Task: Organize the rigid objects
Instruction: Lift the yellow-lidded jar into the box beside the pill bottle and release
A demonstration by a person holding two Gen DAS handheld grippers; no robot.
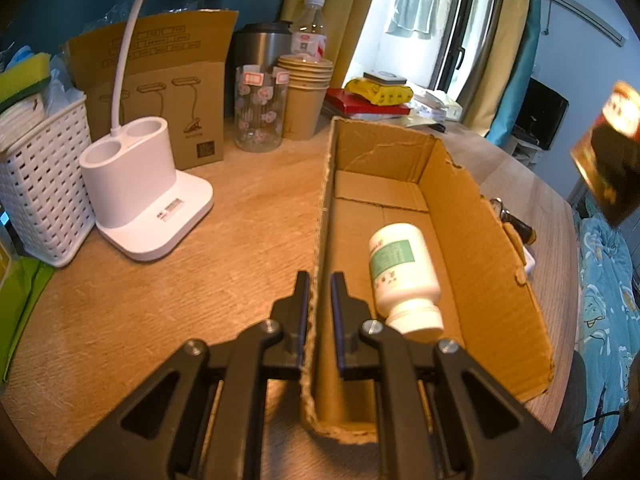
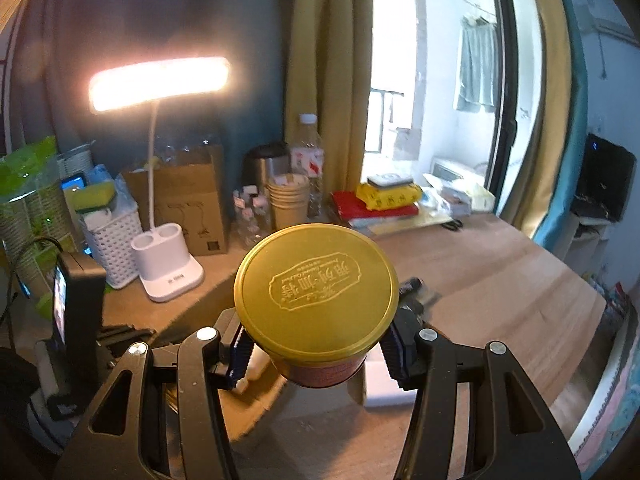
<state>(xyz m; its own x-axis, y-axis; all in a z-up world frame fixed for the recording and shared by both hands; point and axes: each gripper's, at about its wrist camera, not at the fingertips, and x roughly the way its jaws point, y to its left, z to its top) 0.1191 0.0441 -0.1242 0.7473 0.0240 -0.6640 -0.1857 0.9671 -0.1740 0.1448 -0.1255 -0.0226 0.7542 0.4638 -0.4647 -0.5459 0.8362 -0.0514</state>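
Note:
An open cardboard box [image 1: 472,216] lies on the wooden table [image 1: 248,216]. A white pill bottle [image 1: 404,276] with a green label lies on its side inside it. My left gripper [image 1: 320,292] is shut on the box's left wall, one finger on each side. My right gripper [image 2: 316,340] is shut on a gold-lidded tin can [image 2: 316,296] and holds it up above the table, lid toward the camera. The can also shows blurred at the right edge of the left wrist view [image 1: 608,152].
A white lamp base [image 1: 140,200], a white basket [image 1: 40,184], a lamp carton [image 1: 160,92], a glass jar [image 1: 260,112], paper cups [image 1: 306,96], a steel flask and a water bottle stand at the back. Keys [image 1: 516,220] lie right of the box. A phone on a stand [image 2: 68,312] is at left.

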